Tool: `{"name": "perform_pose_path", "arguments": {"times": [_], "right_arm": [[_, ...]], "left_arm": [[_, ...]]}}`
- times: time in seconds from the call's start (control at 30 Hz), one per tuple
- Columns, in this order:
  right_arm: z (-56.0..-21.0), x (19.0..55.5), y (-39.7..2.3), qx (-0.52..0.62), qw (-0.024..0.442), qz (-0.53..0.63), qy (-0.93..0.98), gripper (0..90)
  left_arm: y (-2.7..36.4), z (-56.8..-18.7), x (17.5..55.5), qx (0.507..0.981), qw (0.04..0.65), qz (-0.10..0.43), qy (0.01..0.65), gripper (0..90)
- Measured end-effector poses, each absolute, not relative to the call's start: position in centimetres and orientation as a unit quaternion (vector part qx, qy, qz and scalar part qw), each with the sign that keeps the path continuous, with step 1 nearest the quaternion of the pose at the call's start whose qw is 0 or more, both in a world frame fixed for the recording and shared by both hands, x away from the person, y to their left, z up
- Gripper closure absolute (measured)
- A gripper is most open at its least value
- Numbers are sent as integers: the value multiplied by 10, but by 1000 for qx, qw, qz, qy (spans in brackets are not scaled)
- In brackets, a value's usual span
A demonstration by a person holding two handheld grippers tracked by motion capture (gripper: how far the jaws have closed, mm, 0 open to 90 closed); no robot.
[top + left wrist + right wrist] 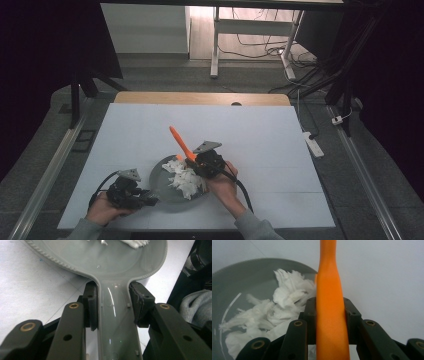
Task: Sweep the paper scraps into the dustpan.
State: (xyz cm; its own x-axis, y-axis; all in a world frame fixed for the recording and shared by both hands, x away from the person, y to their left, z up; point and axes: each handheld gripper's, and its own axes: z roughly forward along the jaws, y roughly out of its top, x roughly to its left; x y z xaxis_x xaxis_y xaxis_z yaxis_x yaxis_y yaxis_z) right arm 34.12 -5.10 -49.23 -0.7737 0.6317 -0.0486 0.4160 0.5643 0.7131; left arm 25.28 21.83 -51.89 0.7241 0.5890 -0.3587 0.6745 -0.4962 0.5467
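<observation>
A grey round pan [159,189] with a flat handle lies on the white table near the front, holding a heap of white paper scraps [184,180]. My left gripper [146,199] is shut on the pan's handle [115,322], with its pads pressing both sides just behind the bowl [112,262]. My right gripper [198,163] is at the pan's right rim, shut on an orange tool handle [178,140] that slants up and away to the left. In the right gripper view the orange handle [329,290] runs between the jaws, with the scraps [277,310] to its left in the pan [242,267].
The white table top [260,135] stretches out behind and to the right of the pan, ending in a wooden far edge [200,98]. On the floor to the right lies a power strip [314,145]. A grey sleeve [197,305] shows close beside the left gripper.
</observation>
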Motion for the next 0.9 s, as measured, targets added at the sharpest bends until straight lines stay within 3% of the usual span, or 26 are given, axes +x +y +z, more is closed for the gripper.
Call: {"name": "perform_pose_path", "arguments": {"times": [0.47, 0.9], "right_arm": [[-486, 320, -8, 255, 133, 380, 879, 702], [-466, 323, -32, 269, 161, 407, 858, 702]], "left_arm": [[219, -520, 253, 861, 346, -64, 367, 612], [219, -522, 254, 861, 345, -66, 369, 613]]}}
